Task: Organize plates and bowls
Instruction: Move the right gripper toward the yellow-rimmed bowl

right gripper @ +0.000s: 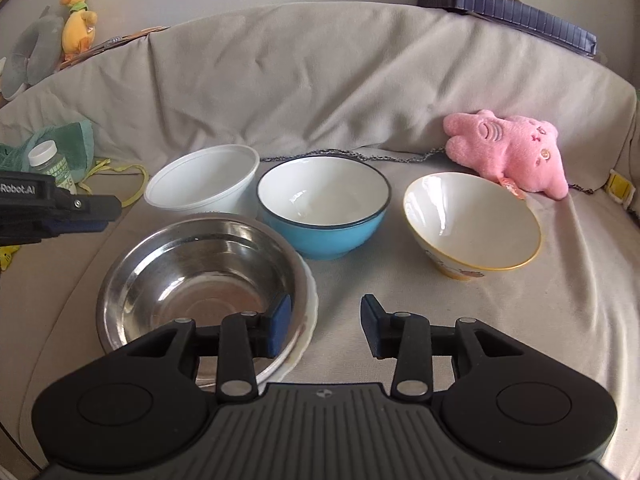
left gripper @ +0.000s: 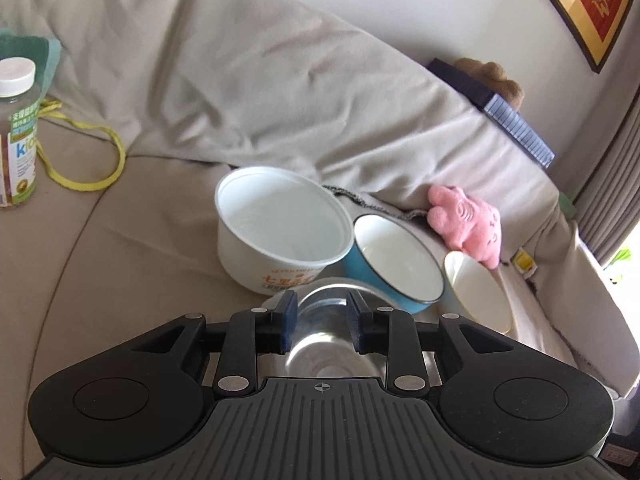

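While the steel bowl sits on a white plate before the blue bowl, both grippers, left and right, hang with fingers apart, empty.

A beige cloth-covered sofa carries everything. A pink plush toy lies near its right end against the backrest. A clear plastic bottle with a white cap stands toward the left edge, beside a green cloth and a yellow cord. A yellow duck plush perches on the back's left corner, and a dark blue box on its right.
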`<act>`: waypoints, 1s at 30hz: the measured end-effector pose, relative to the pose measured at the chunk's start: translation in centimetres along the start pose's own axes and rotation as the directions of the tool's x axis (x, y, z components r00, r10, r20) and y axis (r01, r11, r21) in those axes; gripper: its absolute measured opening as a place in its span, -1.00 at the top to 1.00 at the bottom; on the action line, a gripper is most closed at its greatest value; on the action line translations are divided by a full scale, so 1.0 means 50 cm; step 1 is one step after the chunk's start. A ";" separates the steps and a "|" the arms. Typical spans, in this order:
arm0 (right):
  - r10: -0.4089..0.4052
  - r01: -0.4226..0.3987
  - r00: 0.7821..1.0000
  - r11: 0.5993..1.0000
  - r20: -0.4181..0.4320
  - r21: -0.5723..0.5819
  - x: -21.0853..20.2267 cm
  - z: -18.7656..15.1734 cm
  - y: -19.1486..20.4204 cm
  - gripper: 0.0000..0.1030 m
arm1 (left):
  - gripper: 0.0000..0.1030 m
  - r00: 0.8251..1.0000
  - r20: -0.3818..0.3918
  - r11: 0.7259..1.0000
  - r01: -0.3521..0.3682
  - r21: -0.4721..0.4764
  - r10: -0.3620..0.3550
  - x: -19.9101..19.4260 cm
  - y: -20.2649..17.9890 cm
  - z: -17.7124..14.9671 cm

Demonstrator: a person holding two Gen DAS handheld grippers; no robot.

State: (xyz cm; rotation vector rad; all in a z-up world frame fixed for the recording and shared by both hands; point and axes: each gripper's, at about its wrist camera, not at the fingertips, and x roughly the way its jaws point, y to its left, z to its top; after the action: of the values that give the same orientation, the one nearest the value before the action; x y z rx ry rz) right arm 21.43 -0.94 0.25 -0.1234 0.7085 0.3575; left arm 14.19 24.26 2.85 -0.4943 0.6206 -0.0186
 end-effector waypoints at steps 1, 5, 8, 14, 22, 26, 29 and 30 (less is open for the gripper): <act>-0.012 0.012 1.000 1.000 -0.007 -0.007 -0.005 -0.002 -0.013 0.18 | 0.43 1.000 0.005 1.000 0.021 0.001 -0.021 0.000 -0.009 0.001; -0.053 0.053 0.998 0.999 -0.020 0.000 -0.038 -0.011 -0.084 -0.10 | 0.43 0.996 0.000 0.994 0.089 0.060 -0.089 0.006 -0.081 -0.006; -0.028 0.029 0.999 0.999 -0.024 0.036 -0.070 -0.013 -0.149 -0.31 | 0.43 0.983 -0.002 0.979 0.184 0.089 -0.184 0.015 -0.149 -0.017; -0.065 0.056 0.992 0.995 0.109 0.087 -0.140 0.008 -0.263 -0.33 | 0.43 0.899 -0.087 0.903 0.426 -0.058 -0.430 0.065 -0.269 -0.009; -0.081 0.043 0.989 0.958 0.124 0.282 -0.078 0.033 -0.422 -0.15 | 0.43 0.964 -0.209 0.985 0.172 0.031 -0.162 0.242 -0.394 -0.023; -0.064 0.036 0.995 0.942 0.075 0.332 0.026 0.056 -0.462 0.14 | 0.43 0.960 -0.273 0.996 0.071 0.049 -0.055 0.331 -0.380 -0.032; -0.045 0.026 0.998 0.935 0.045 0.354 0.097 0.078 -0.477 0.18 | 0.43 0.954 -0.298 0.999 0.045 -0.001 -0.043 0.373 -0.349 -0.026; -0.042 0.027 0.998 0.935 0.036 0.355 0.115 0.085 -0.481 0.19 | 0.43 0.955 -0.295 0.999 0.037 -0.014 -0.039 0.384 -0.340 -0.021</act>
State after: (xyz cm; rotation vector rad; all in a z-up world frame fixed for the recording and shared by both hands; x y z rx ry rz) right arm 36.77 -20.76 -0.57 0.2138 0.7169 0.1929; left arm 31.49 5.64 -0.88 -0.5160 0.9049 -0.1287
